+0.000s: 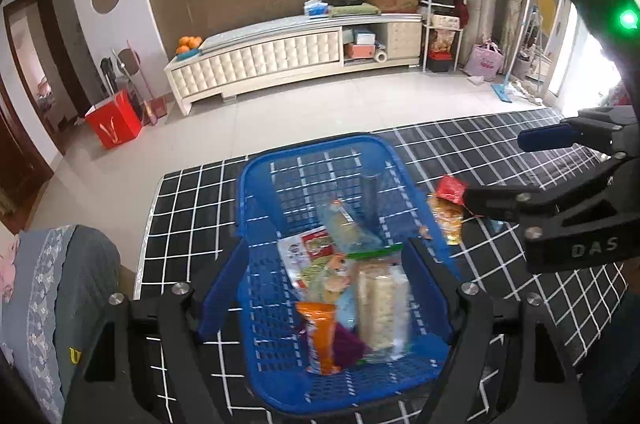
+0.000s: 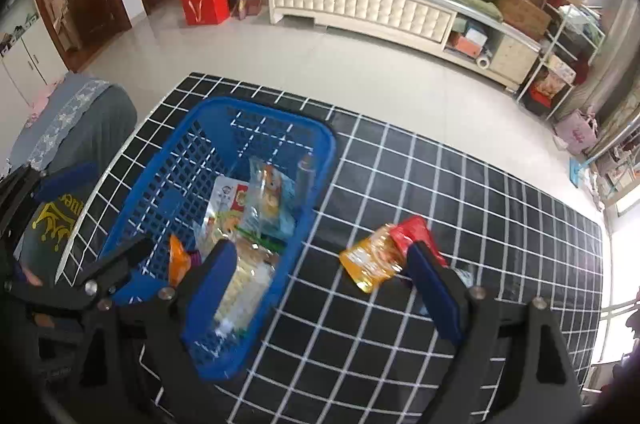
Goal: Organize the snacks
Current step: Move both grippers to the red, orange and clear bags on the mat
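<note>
The snack packets point(image 2: 248, 224) are lying piled in the blue basket point(image 2: 320, 160), which is sitting on the black checked cloth of the desk point(image 2: 460, 192). Two more, an orange packet point(image 2: 372, 258) and a red packet point(image 2: 414, 230), are lying on the cloth just beside the basket. One of these looks like the next pick: it is best pinched across its flat middle, lifted clear of the rim, and let go over the open far end. The right tongs point(image 2: 320, 272) are standing spread, holding nothing, one finger seemingly passing in front of the red packet, though blur is hiding any contact. The left tongs point(image 1: 320, 288) are hanging spread and empty above the basket.
</note>
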